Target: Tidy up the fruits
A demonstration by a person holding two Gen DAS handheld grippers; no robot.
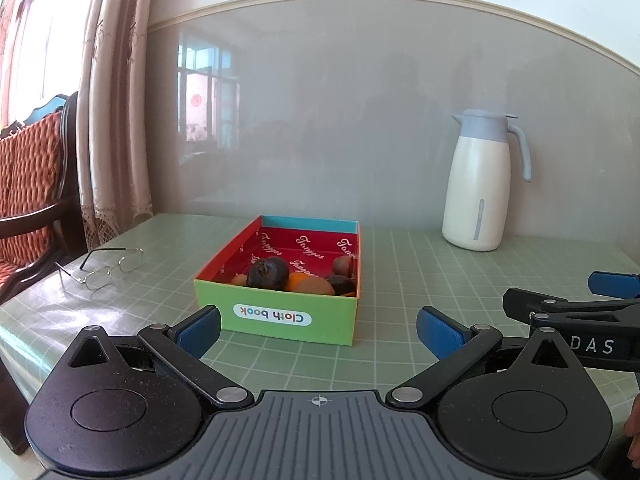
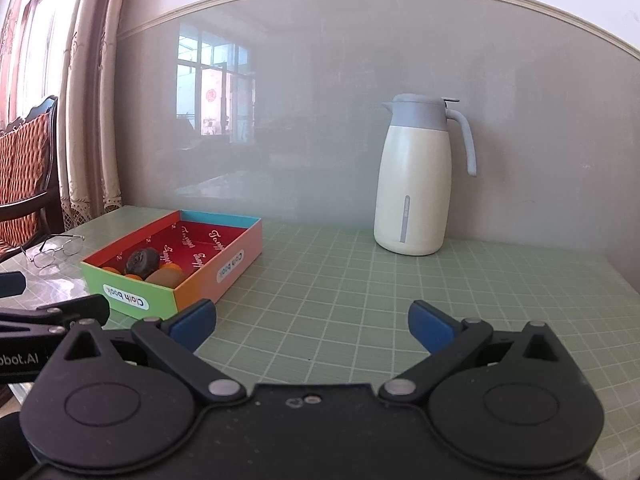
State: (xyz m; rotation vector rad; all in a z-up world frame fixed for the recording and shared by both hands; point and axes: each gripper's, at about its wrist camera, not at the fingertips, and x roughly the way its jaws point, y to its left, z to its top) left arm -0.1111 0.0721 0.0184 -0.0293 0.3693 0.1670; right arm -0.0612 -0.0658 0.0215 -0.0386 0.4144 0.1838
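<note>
A colourful cardboard box [image 1: 276, 312] marked "Cloth book" sits on the green grid mat, its red inside holding several fruits: a dark wrinkled one [image 1: 267, 273], orange ones [image 1: 310, 285] and a brown one [image 1: 344, 265]. My left gripper [image 1: 319, 330] hovers just in front of the box, open and empty. In the right wrist view the same box [image 2: 168, 296] lies to the left of my right gripper [image 2: 312, 322], which is also open and empty over bare mat. The dark fruit [image 2: 142, 260] shows there too.
A cream and blue thermos jug [image 1: 480, 184] [image 2: 416, 184] stands by the back wall on the right. Wire-framed glasses [image 1: 105, 268] [image 2: 52, 252] lie left of the box. A wooden chair with an orange cushion [image 1: 28, 176] stands off the table's left edge.
</note>
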